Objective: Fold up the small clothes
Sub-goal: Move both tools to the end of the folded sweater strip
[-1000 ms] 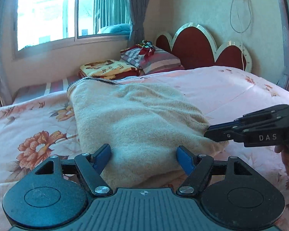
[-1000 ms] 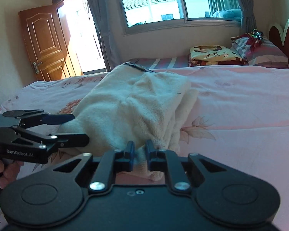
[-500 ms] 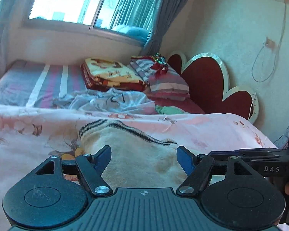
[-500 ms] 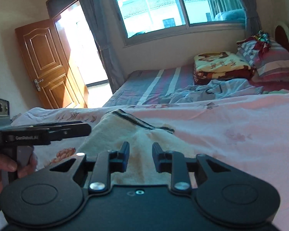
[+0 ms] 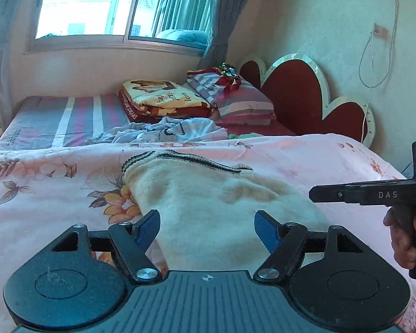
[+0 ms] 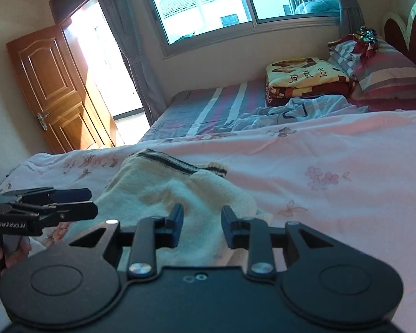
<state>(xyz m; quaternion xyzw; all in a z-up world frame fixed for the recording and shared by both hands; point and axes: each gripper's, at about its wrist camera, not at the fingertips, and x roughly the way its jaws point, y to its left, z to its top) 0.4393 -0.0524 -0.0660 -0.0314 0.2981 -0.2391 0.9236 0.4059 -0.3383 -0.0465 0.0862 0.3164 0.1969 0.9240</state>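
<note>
From the left wrist view, the left hand-held gripper (image 5: 206, 226) fills the 6 o'clock edge with its blue-padded jaws spread wide, nothing pinched, hanging above the near end of a folded cream sweater (image 5: 208, 202). The sweater lies on the pink floral bedspread (image 5: 55, 191) just left of centre, its dark-striped hem (image 5: 180, 158) toward 12 o'clock. At 3 o'clock the right hand-held gripper (image 5: 314, 194) reaches in sideways, and fingers (image 5: 399, 238) wrap its handle; its jaws show edge-on there. Beyond the bedspread, crumpled pale blue clothes (image 5: 163, 133) sit near 12 o'clock, a folded yellow and maroon blanket (image 5: 163, 98) and striped pillows (image 5: 241, 100) behind them, with a red heart-shaped headboard (image 5: 299, 97) at 2 o'clock and a window (image 5: 119, 5) at 11 o'clock. From the right wrist view, the right hand-held gripper (image 6: 202, 226) sits at 6 o'clock with its jaws parted by a moderate gap; they have just been opening and nothing is between the pads, the sweater (image 6: 166, 194) lying beneath and beyond them. The left hand-held gripper (image 6: 91, 202) comes in at 9 o'clock, just beside the sweater's left edge. A wooden door (image 6: 52, 91) stands open at 10 o'clock.
</note>
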